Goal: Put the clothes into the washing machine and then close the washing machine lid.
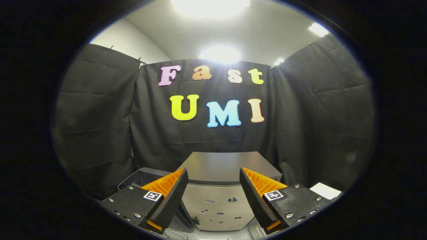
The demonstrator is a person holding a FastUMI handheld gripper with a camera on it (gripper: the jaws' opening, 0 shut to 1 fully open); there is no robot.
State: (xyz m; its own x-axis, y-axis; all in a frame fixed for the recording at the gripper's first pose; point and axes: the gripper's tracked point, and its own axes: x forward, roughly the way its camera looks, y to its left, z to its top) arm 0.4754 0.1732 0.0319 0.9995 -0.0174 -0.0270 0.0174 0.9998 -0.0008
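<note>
A silver-grey washing machine (227,170) stands straight ahead against the black cloth wall, its flat lid down over the top and its front panel facing me. My gripper (213,181) is open, held well short of the machine, with nothing between its fingers; the front panel shows through the gap. No clothes can be made out.
A dark basket or bin (143,176) sits to the left of the machine, partly hidden behind the left finger. A white flat object (325,190) lies to the right, beyond the right finger. Black cloth walls close in the booth on three sides.
</note>
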